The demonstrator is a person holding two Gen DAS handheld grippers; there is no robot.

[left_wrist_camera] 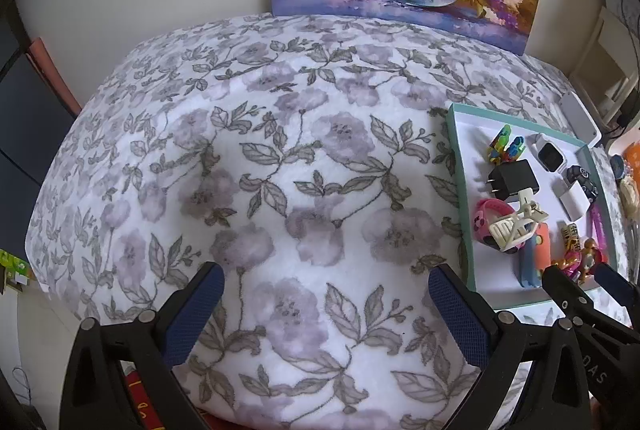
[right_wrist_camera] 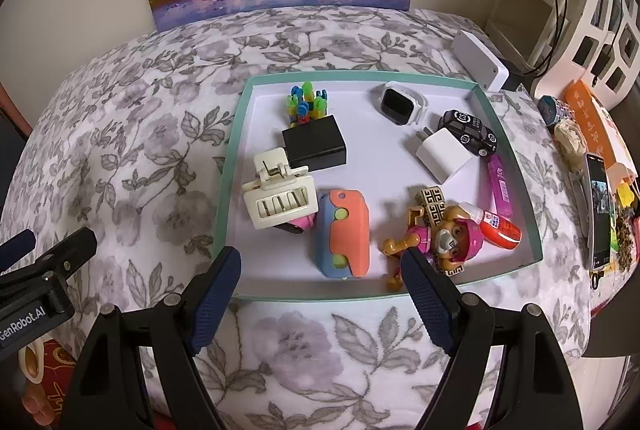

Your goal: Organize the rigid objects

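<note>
Ahead of the right tongs (right_wrist_camera: 322, 282), spread wide and empty, the shallow cardboard tray (right_wrist_camera: 232, 157) on the flowered bench (right_wrist_camera: 120, 133) gathers hard plastic pieces, likely sorted: orange-blue case (right_wrist_camera: 346, 230), ribbed cream clip (right_wrist_camera: 276, 195), boxy black charger (right_wrist_camera: 316, 147). Left tongs (left_wrist_camera: 326, 304) gape beside it, empty.

L gripper (left_wrist_camera: 326, 314) & R gripper (right_wrist_camera: 322, 294): jaws wide apart, empty, side by side.
</note>
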